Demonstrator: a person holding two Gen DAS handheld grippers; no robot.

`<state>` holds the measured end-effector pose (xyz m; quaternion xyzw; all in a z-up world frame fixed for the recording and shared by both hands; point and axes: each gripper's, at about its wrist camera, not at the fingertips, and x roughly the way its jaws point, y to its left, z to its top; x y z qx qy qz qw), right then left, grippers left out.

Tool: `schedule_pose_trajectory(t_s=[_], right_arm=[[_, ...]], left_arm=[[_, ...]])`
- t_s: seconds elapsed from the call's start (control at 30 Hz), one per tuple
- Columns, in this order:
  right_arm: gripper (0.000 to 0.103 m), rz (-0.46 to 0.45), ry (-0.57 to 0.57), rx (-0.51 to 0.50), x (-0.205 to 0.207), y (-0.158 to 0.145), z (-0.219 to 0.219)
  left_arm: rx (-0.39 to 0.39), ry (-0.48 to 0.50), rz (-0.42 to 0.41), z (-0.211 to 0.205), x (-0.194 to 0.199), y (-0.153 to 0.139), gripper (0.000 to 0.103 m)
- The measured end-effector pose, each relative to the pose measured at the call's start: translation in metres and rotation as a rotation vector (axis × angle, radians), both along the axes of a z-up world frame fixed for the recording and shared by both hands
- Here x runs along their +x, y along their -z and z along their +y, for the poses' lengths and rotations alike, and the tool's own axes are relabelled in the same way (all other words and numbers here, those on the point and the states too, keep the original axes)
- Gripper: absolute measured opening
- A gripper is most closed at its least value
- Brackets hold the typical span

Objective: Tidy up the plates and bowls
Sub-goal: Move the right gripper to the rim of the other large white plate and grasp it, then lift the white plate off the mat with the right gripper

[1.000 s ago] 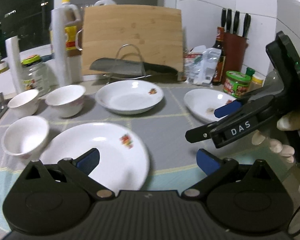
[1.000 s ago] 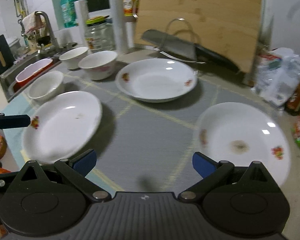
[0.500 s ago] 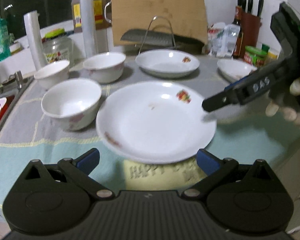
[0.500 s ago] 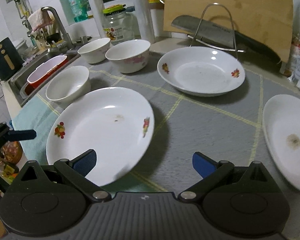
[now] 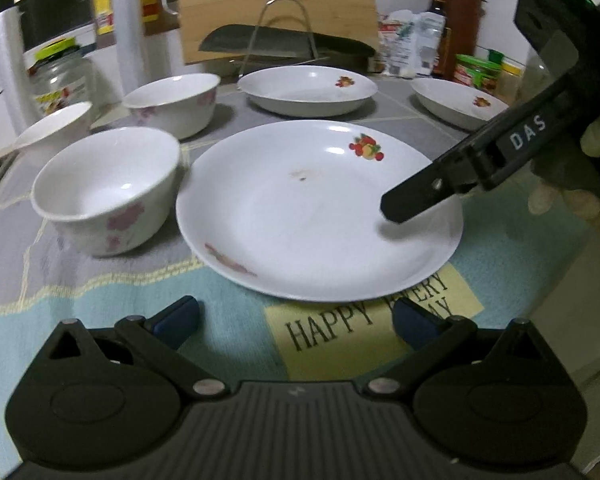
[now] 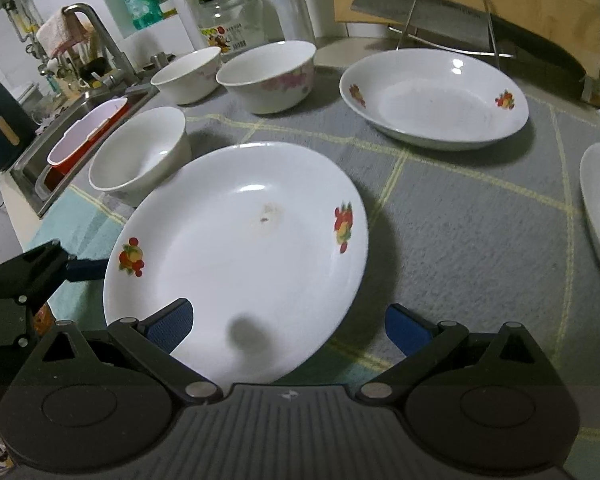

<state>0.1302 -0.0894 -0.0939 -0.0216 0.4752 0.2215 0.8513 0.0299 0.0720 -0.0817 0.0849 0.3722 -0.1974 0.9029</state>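
A white plate with fruit prints [image 5: 319, 208] [image 6: 240, 248] lies on the mat nearest me. My left gripper [image 5: 296, 322] is open, just short of the plate's near rim; in the right wrist view the left gripper [image 6: 94, 270] sits at the plate's left edge. My right gripper [image 6: 290, 326] is open, its left finger over the plate's rim; from the left wrist view the right gripper [image 5: 399, 204] hovers above the plate's right side. Beside the plate stands a white bowl [image 5: 104, 188] [image 6: 140, 156], with two more bowls [image 5: 172, 100] [image 6: 188, 74] behind. Two other plates [image 5: 307, 88] [image 5: 455, 100] lie further back.
A cutting board [image 5: 276, 4] and a cleaver on a wire rack [image 6: 451, 12] stand at the back. The sink [image 6: 80, 128] lies left of the bowls. Jars and bottles [image 5: 475, 68] crowd the back right. A gloved hand [image 5: 595, 148] holds the right gripper.
Both grippers have swung left and closed in on the nearest plate. The right gripper came from over the right-hand plate to above this plate's rim. Both stayed open.
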Motion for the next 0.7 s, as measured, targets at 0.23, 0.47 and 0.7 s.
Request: schedule_pose_trajectory(t_s=[0.23, 0.47, 0.7], right_arm=[[0.103, 0.000, 0.030, 0.011, 0.007, 0.003, 0.006], [0.103, -0.019, 0.026, -0.014, 0.018, 0.005, 0.019], [0.103, -0.035, -0.013, -0.031, 0.024, 0.007, 0.025]], left_arm=[[-0.012, 0.082, -0.026, 0.003, 0.012, 0.002, 0.103], [-0.029, 0.151, -0.055, 0.008, 0.014, 0.004, 0.103], [-0.055, 0.176, -0.091, 0.013, 0.012, 0.007, 0.103]])
